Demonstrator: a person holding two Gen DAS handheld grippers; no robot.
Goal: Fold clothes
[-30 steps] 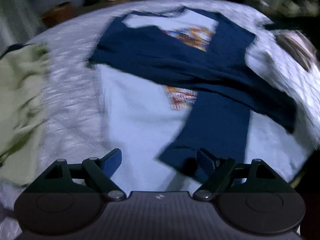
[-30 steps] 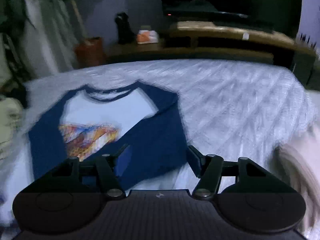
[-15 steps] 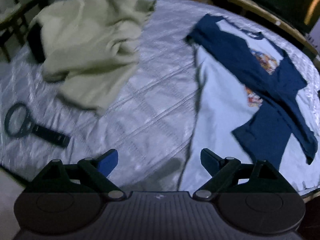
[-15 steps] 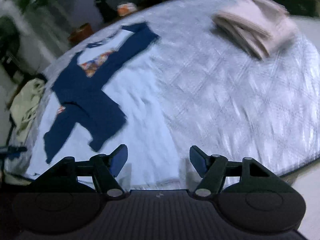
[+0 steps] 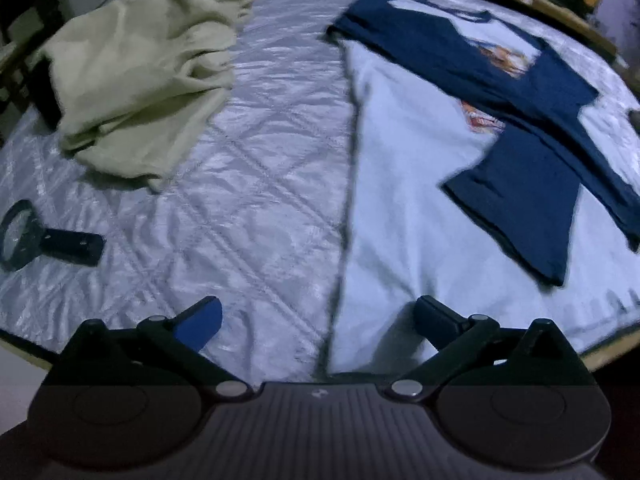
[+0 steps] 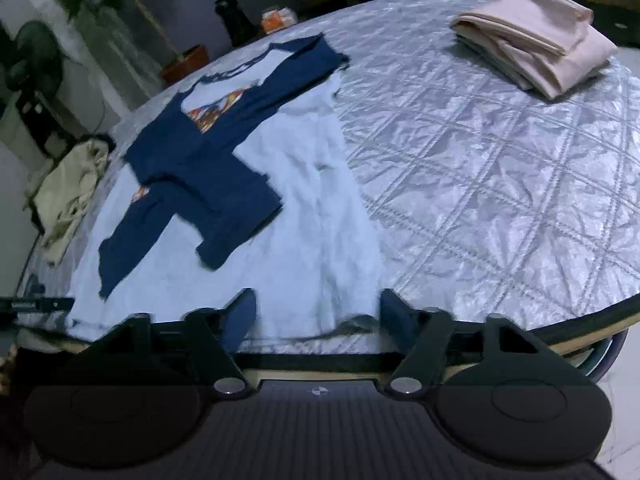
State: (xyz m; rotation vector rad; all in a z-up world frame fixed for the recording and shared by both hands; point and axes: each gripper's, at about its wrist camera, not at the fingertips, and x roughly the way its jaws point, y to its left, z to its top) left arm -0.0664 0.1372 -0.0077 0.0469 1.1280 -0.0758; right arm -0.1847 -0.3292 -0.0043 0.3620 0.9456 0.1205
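Note:
A white shirt with navy sleeves lies flat on the silver quilted table cover, both sleeves folded across its front. My left gripper hovers over the shirt's near left corner. Its jaws are opening wide and the shirt's side edge runs between them, untouched by the pads. In the right wrist view the same shirt reaches the table's near edge. My right gripper is at the hem's right corner. Its jaws are closing with the hem between them, and the pads are still clear of the cloth.
A crumpled olive garment lies at the far left of the table, and a black ring-headed tool sits near the left edge. Folded pale pink clothes are stacked at the far right. The round table's rim curves close by.
Both grippers pulled back from the shirt's upper part to its near hem corners. The left jaws have spread wider. The right jaws have narrowed.

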